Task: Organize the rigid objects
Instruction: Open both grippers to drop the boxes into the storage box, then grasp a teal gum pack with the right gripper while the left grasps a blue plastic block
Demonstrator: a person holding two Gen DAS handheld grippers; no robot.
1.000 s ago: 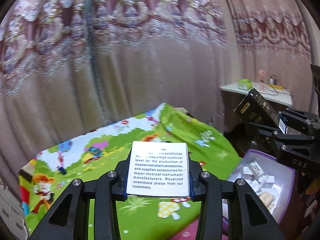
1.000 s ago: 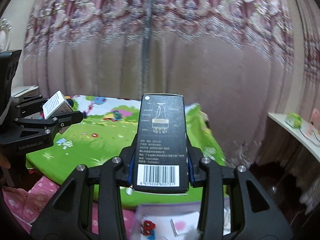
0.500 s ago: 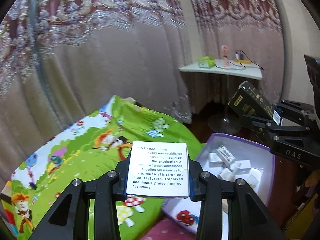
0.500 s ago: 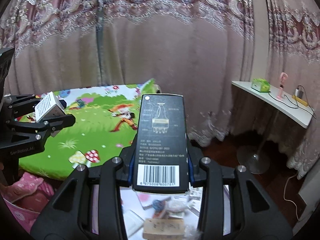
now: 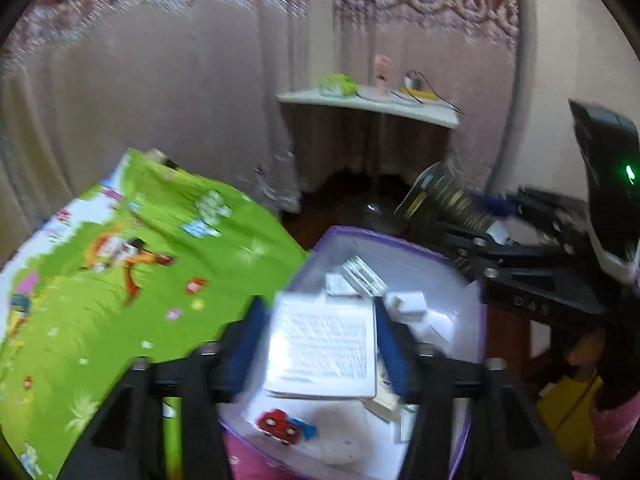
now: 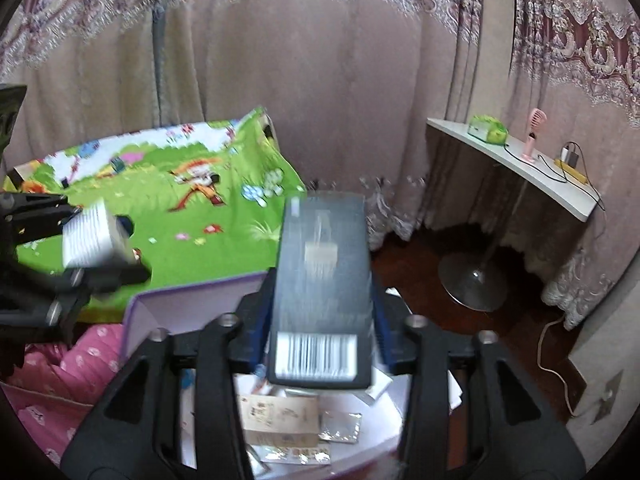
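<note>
Left wrist view: the left tongs (image 5: 322, 354) have just been opening, and the white box (image 5: 322, 350) with printed text sits blurred between the blue pads, a gap showing on each side, so it looks released rather than clamped. It hangs directly over the purple bin (image 5: 476, 320), which already holds small white boxes. In the right wrist view, the right tongs (image 6: 320, 320) have likewise just been spreading around the black barcoded box (image 6: 322, 292), also blurred, also above the bin (image 6: 192, 300). Both tongs tilt downward toward the bin beside the green cartoon bedspread (image 5: 120, 264). To finish well, let each box drop clear, then lift straight away without nudging it.
</note>
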